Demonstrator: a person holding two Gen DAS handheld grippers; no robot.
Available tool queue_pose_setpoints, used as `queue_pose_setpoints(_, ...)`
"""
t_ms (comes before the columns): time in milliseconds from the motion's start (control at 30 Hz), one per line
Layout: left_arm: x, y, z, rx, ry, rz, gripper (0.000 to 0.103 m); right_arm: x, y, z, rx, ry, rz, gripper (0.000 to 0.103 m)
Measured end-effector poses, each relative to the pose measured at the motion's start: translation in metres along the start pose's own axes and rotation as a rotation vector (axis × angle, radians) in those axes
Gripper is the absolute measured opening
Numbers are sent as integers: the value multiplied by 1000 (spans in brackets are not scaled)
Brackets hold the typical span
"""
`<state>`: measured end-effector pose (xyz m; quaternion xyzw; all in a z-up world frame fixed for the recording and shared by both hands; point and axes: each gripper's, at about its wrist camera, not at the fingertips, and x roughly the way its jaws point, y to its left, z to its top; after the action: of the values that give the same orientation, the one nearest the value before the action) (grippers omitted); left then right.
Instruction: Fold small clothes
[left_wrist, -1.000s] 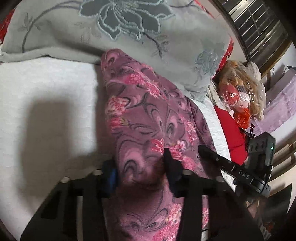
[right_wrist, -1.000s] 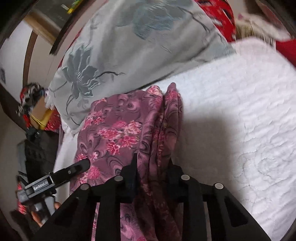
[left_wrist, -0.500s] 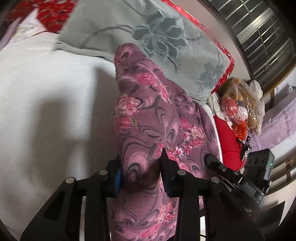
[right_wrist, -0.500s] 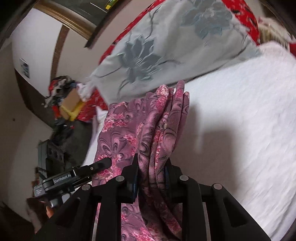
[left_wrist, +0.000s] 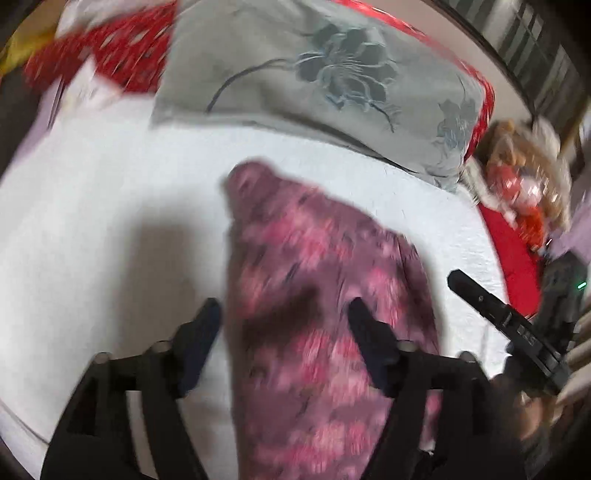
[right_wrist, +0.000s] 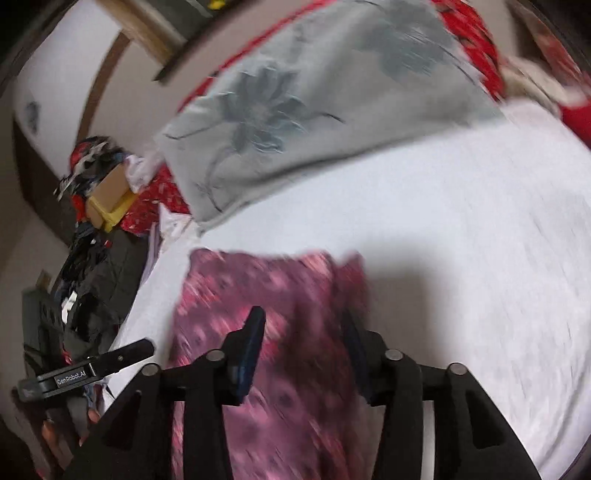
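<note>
White bedcover (left_wrist: 110, 184) bears pink floral garment (left_wrist: 314, 258); both tools' jaws opening astride it.

The right gripper (right_wrist: 301, 325), fingers (right_wrist: 253, 332) opening, straddles the pink floral garment (right_wrist: 295, 295) on the white bedspread (right_wrist: 461, 240).

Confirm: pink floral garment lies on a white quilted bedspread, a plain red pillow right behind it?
Not quite. The pillow behind the pink floral garment is grey with a dark flower pattern, as the left wrist view shows; red fabric only peeks out behind it. The bedspread is white.
</note>
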<state>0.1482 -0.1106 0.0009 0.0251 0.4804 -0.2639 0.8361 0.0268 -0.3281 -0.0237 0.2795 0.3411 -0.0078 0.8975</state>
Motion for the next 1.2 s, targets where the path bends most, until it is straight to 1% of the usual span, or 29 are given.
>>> queue_pose_setpoints(33,17,-11,9,48,-9,51,77,9,5,4,-31,-5,-8,48)
queue_pose_setpoints(67,30,-15,13,71,1,91,77,21,7,6,-59,-1,-29,48)
queue_pose_setpoints(100,49,-16,16,88,27,141,77,27,6,3,-78,11,-50,48)
queue_pose_setpoints(133,75,-13,19,87,72,179,80,49,2,1,-116,63,-119,49)
queue_pose_setpoints(167,88,-5,17,65,113,171,85,67,-4,-2,-140,115,-193,56)
queue_pose_setpoints(200,100,7,17,-7,134,115,91,81,-11,-7,-169,134,-229,60)
queue_pose_setpoints(233,98,16,17,-51,111,84,92,80,-12,-8,-181,79,-209,61)
queue_pose_setpoints(300,98,20,18,-59,104,72,93,81,-12,-4,-169,82,-198,64)
queue_pose_setpoints(367,99,17,17,-35,91,93,95,83,-13,-3,-168,81,-178,65)
queue_pose_setpoints(433,95,18,17,-35,85,98,95,82,-18,-3,-154,83,-153,67)
queue_pose_setpoints(567,78,19,12,-70,88,103,94,78,-16,-4,-148,80,-152,67)
queue_pose_setpoints(600,69,18,9,-68,80,119,94,78,-16,-5,-148,91,-157,68)
queue_pose_setpoints(633,60,14,7,-58,62,136,94,73,-18,-8,-150,104,-165,71)
queue_pose_setpoints(667,51,13,5,-46,46,149,94,67,-15,-7,-149,116,-195,75)
queue_pose_setpoints(700,38,11,1,-30,22,171,94,57,-14,-10,-152,120,-218,82)
queue_pose_setpoints(733,31,10,-1,-21,10,184,94,51,-14,-12,-156,118,-221,82)
queue_pose_setpoints(767,19,7,-8,-2,-6,211,94,37,-11,-17,-166,109,-187,82)
queue_pose_setpoints(800,16,6,-12,5,-11,218,94,31,-11,-22,-171,110,-155,88)
queue_pose_setpoints(833,10,5,-21,11,-16,227,94,23,-10,-31,-177,132,-113,99)
queue_pose_setpoints(867,10,6,-34,8,-4,249,95,21,-11,-41,-181,165,-117,103)
queue_pose_setpoints(900,17,9,-42,4,27,266,96,23,-14,-49,-185,197,-146,103)
queue_pose_setpoints(933,31,15,-55,-17,88,249,96,30,-19,-63,-193,255,-191,103)
queue_pose_setpoints(967,38,21,-62,-59,112,218,98,22,-18,-68,-203,193,-183,103)
queue_pose_setpoints(1000,38,30,-66,-118,107,183,102,20,-17,-69,-193,177,-191,103)
queue_pose_setpoints(1033,37,40,-69,-181,113,149,103,21,-18,-69,-162,193,-210,103)
queue_pose_setpoints(1067,40,54,-71,-266,150,91,103,21,-17,-68,-138,193,-225,103)
queue_pose_setpoints(1100,40,60,-72,-293,154,65,103,22,-16,-68,-125,200,-240,103)
queue_pose_setpoints(1133,39,61,-72,-290,154,59,103,23,-15,-67,-119,201,-250,103)
queue_pose_setpoints(1200,38,59,-72,-261,156,72,103,23,-17,-67,-85,200,-246,103)
